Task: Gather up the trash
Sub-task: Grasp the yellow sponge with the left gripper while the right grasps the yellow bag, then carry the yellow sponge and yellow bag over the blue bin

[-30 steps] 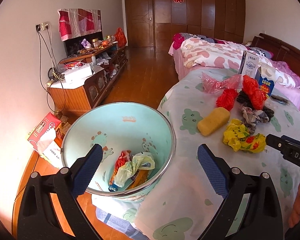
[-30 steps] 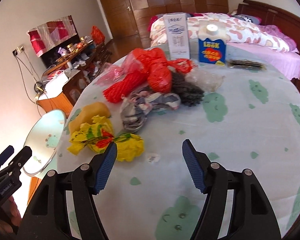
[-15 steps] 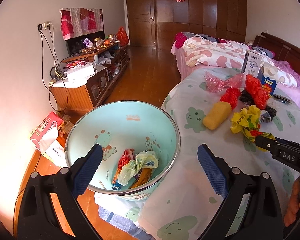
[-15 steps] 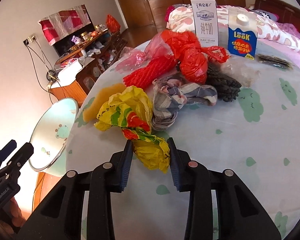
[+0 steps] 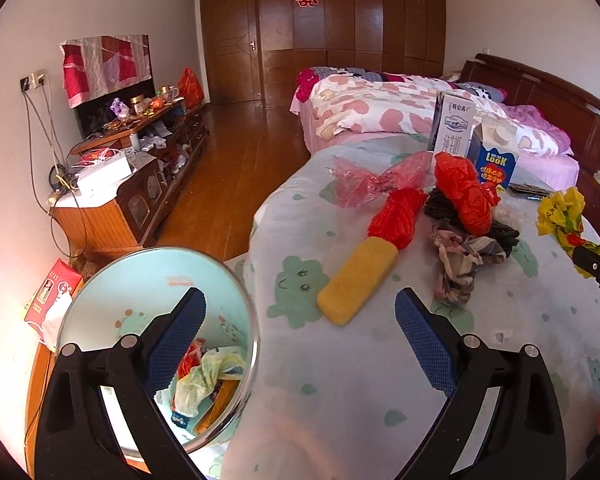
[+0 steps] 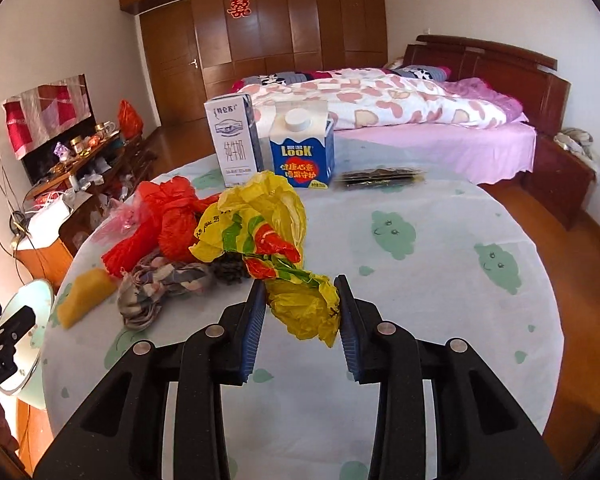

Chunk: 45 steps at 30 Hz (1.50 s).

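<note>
- Gripping the yellow plastic bag point(image 6: 276, 256), the right gripper point(image 6: 302, 312) has clenched on its lower end and raised it off the table point(image 6: 440, 280); a second ago its jaws stood wide apart above the bag.
- From the left wrist view the bag hangs in the air at far right, clear of the pile.
- Hovering with jaws released and nothing between them, the left gripper point(image 5: 300, 344) sits near the trash bin point(image 5: 100, 284) at the table's left edge.
- Left on the table: yellow sponge point(image 5: 358, 280), red net bag point(image 5: 398, 216), crumpled cloth point(image 5: 460, 260), two cartons.
- Judgement: pickup is done; carrying the bag left to the bin likely comes next.
</note>
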Each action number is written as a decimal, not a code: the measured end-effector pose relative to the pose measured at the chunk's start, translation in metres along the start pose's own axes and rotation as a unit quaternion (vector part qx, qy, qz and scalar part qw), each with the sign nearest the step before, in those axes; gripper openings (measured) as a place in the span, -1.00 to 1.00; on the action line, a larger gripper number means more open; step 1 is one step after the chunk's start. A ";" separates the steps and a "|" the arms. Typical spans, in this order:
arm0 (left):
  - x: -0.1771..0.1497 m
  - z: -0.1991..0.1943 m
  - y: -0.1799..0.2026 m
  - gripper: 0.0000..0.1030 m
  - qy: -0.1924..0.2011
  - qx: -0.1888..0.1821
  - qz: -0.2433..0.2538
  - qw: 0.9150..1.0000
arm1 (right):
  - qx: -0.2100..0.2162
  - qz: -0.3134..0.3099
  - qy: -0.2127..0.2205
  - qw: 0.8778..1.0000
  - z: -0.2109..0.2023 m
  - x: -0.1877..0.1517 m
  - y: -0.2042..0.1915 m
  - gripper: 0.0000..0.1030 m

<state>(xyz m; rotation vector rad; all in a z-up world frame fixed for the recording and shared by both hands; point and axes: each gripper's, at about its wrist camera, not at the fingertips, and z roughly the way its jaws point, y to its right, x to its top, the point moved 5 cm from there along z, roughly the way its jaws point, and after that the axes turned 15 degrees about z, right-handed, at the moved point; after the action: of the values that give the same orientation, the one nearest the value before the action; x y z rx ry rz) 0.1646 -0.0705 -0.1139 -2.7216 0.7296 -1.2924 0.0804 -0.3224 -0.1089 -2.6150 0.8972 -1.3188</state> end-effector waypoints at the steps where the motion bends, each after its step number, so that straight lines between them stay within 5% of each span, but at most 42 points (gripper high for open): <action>1: 0.003 0.008 0.006 0.69 -0.005 -0.006 0.005 1.000 | 0.002 0.005 -0.006 1.000 0.004 -0.002 0.003 -0.31; 9: 0.008 0.067 0.030 0.15 -0.060 -0.038 0.009 0.997 | 0.017 0.026 -0.035 0.999 0.016 0.001 0.014 -0.31; 13: 0.009 0.065 0.030 -0.33 -0.051 -0.040 0.014 0.998 | 0.020 0.030 -0.037 0.999 0.016 0.000 0.013 -0.31; 16: 0.007 0.059 0.029 -0.41 -0.048 -0.046 0.002 0.998 | 0.019 0.029 -0.038 0.999 0.017 -0.001 0.011 -0.31; 21: 0.002 0.035 0.024 -0.43 -0.038 -0.045 -0.013 0.998 | 0.014 0.033 -0.032 0.999 0.017 0.000 0.011 -0.31; 29: -0.012 -0.015 -0.005 -0.43 -0.033 0.012 -0.026 0.999 | -0.012 -0.002 0.011 1.000 0.006 -0.002 -0.004 -0.31; 45: -0.037 -0.060 -0.068 -0.43 -0.020 0.075 -0.060 0.995 | 0.064 -0.072 -0.012 0.995 -0.023 -0.041 -0.099 -0.31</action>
<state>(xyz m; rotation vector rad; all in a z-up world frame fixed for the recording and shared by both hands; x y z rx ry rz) 0.1271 0.0150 -0.0859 -2.6974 0.4522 -1.2543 0.0910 -0.2145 -0.0919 -2.6333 0.6088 -1.3251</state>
